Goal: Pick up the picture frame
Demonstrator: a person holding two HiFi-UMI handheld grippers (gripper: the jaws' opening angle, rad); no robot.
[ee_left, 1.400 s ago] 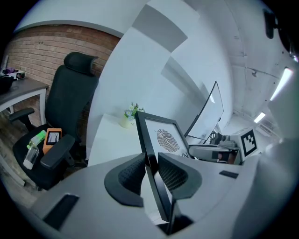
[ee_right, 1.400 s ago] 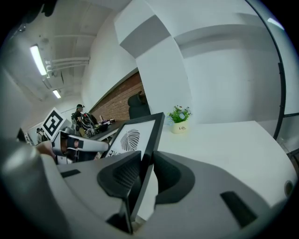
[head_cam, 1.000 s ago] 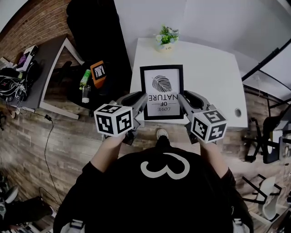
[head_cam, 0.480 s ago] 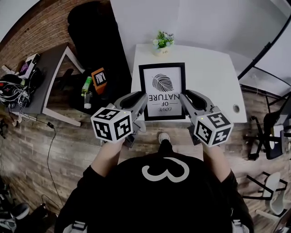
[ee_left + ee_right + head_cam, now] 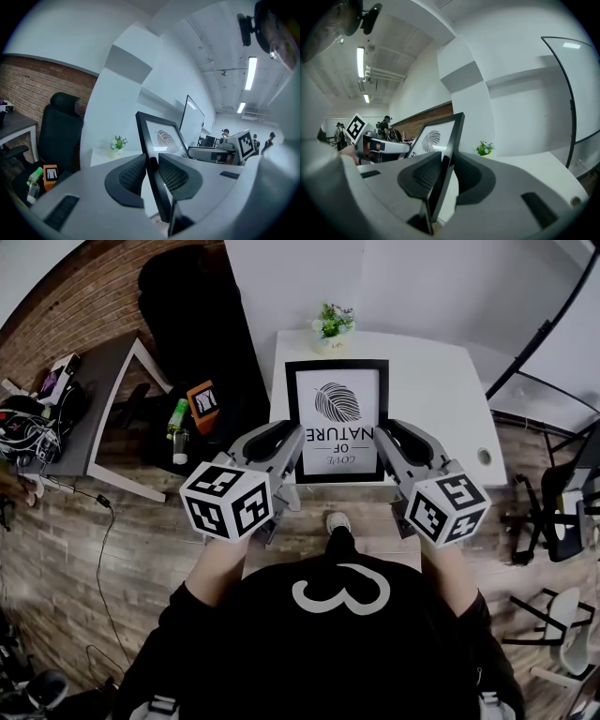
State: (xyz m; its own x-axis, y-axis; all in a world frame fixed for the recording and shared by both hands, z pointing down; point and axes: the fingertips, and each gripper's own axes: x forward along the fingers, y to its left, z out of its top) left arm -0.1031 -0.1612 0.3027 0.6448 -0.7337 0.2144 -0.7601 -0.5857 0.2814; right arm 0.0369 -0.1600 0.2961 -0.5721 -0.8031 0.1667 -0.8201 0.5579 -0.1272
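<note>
1. In the head view the left gripper [image 5: 291, 444] and the right gripper [image 5: 384, 444] cover the lower side edges of the frame [image 5: 337, 418]. The gripper bodies also hide the hands behind them.
2. In each gripper view the gripper's own body cuts off the frame's lower end. We therefore cannot tell whether the frame touches the surface [image 5: 431, 390] or hangs clear of it.
3. The print shows a leaf above lines of text, upside down in the head view. In the gripper views we see it at a steep slant and the text is hard to read.
4. The figures far back in the gripper views are too small for us to describe.
5. The left jaws are closed on the frame's left edge. In the left gripper view the black edge runs up between the two pads, with both pressed against it.
6. The right jaws grip the right edge the same way, and the frame rises tilted out of them.
7. The frame sits at the centre of the head view, between the two grippers. It lies over the near part of the white surface, its near edge close to the front edge. Its far edge points toward the plant [image 5: 330, 322], apart from it.
8. At upper left we see a black chair [image 5: 192, 315], with an orange object [image 5: 203, 399] beside a green bottle [image 5: 177, 409] below it. What those two rest on is too dark to tell.
</note>
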